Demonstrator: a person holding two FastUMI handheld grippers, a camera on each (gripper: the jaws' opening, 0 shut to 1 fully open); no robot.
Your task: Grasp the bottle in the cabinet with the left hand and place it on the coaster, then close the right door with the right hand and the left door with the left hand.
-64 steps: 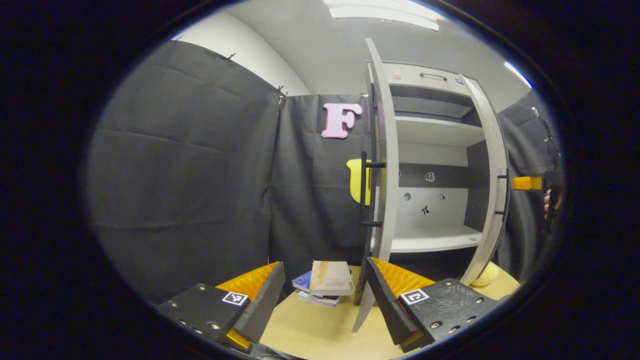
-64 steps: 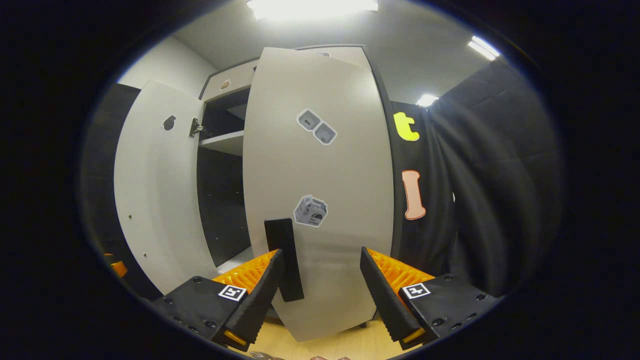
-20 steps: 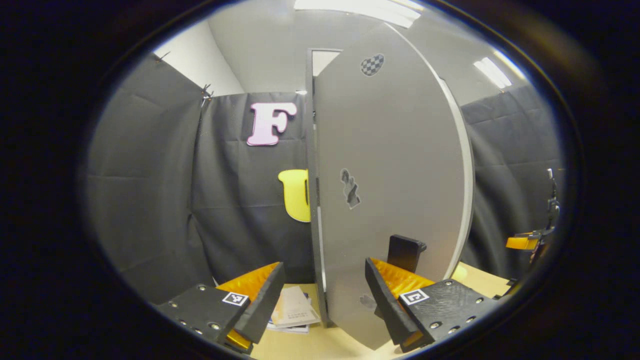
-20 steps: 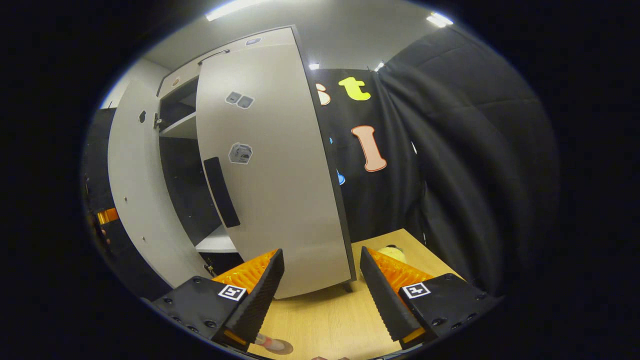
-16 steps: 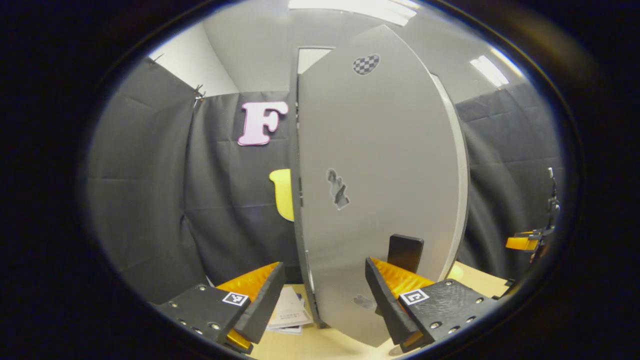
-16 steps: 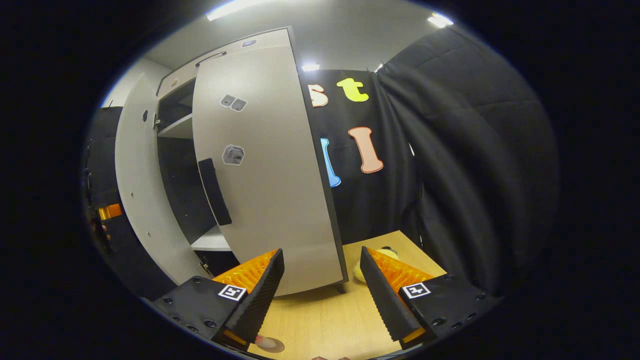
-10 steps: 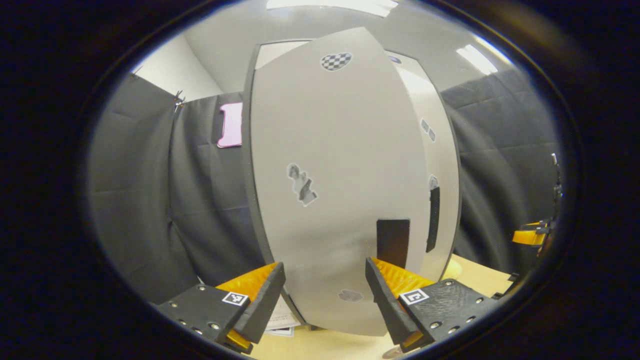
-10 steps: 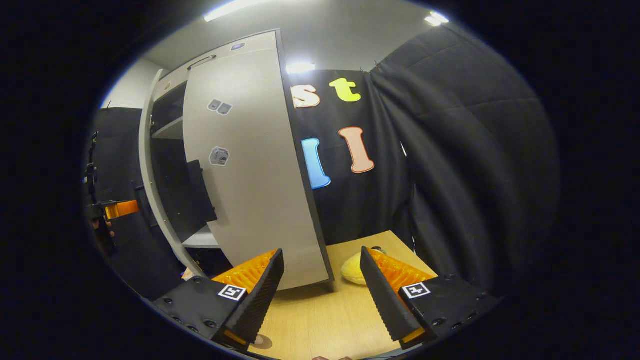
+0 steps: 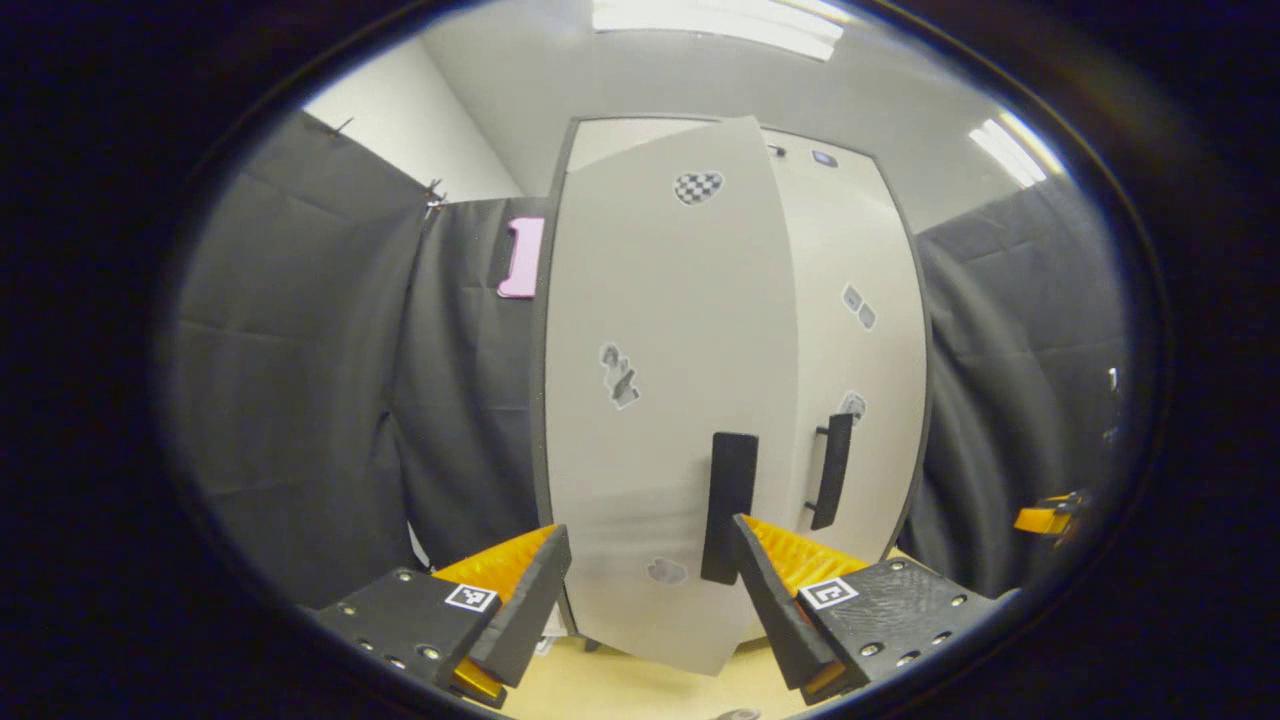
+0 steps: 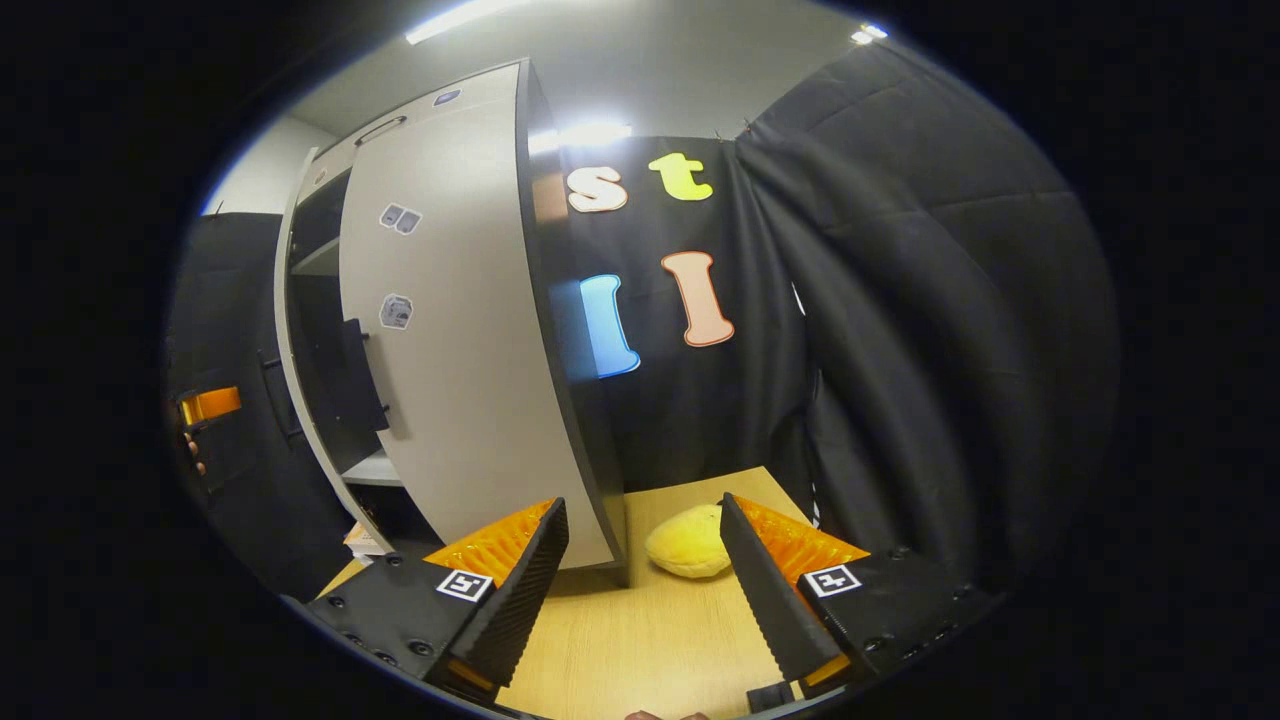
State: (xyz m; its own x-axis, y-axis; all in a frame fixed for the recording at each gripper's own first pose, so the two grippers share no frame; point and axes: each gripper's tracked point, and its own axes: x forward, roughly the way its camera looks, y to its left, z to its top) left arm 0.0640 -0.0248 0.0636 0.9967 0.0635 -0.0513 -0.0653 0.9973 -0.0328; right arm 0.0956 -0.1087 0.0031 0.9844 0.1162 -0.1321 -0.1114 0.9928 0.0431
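Note:
The grey cabinet's left door stands slightly ajar right in front of my left gripper, which is open and holds nothing. The door's black handle hangs just above my right-hand fingertip. The right door lies flat against the cabinet, its handle beside the other one. In the right gripper view the right door is at the left, and a dark gap with shelves shows between it and the left door's edge. My right gripper is open over the table, away from the cabinet.
A yellow plush toy lies on the wooden table beside the cabinet's right corner, between my right gripper's fingers in that view. A bit of a book stack shows by the cabinet's foot. Black cloth walls stand on both sides.
The left door has swung from wide open to almost shut. The right door has gone shut, and my right gripper has drawn back and turned right, bringing the plush toy into view.

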